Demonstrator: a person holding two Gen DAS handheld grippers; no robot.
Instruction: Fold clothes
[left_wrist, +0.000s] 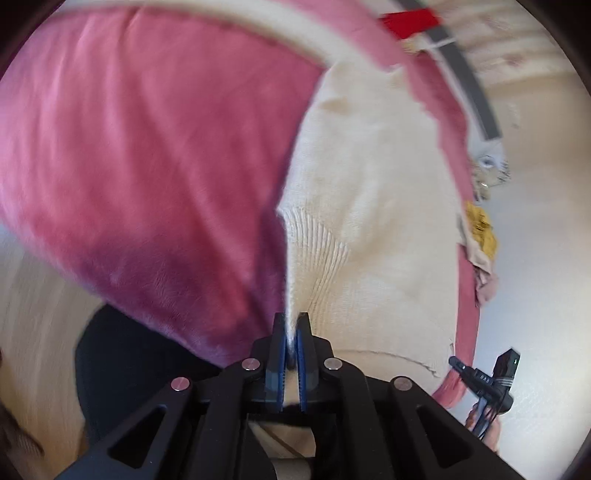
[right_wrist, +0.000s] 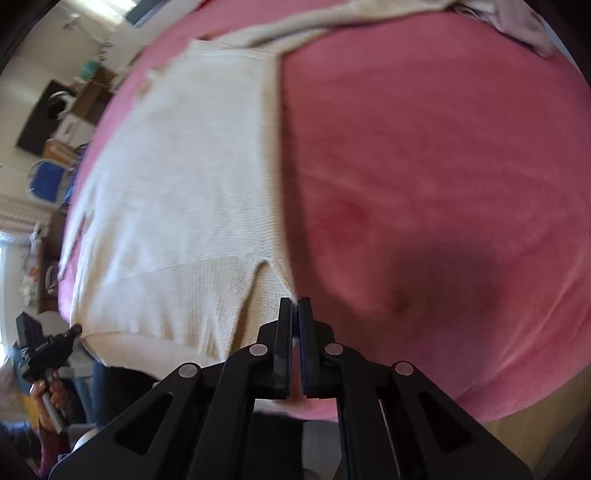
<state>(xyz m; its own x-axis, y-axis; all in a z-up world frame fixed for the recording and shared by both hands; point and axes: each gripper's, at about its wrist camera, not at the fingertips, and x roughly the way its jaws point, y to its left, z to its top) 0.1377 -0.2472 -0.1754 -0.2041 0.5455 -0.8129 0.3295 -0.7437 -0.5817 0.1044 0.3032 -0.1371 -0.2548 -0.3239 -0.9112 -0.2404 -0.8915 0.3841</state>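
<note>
A pink fleece blanket (right_wrist: 443, 166) covered the bed and filled most of both wrist views, its nap blurred. On it lay a cream knit sweater (right_wrist: 177, 192), spread flat with its ribbed hem (right_wrist: 166, 299) toward the person and one sleeve (right_wrist: 295, 22) stretched along the blanket's far side. The left gripper (left_wrist: 291, 332) was clenched on a pinch of the sweater's ribbed edge (left_wrist: 321, 240), the cream knit drawn up into a thin ridge between its blue-padded fingers (left_wrist: 301, 354). The right gripper (right_wrist: 295, 314) was likewise clamped at the hem's corner beside a side slit (right_wrist: 255, 273), its jaws nearly together with a sliver of pale fabric showing between them. Each camera caught the other tool at its frame's edge: the right gripper (left_wrist: 484, 380) at the sweater's lower corner in the left view, and the left gripper (right_wrist: 48, 347), with the hand (right_wrist: 51, 398) on its handle, in the right view. A lilac garment (right_wrist: 517, 22) lay crumpled at the blanket's far edge. A mustard-yellow cloth (left_wrist: 480, 229) sat near the bed's rim, and a red object (left_wrist: 410, 20), too blurred to identify, showed beyond it.
</note>
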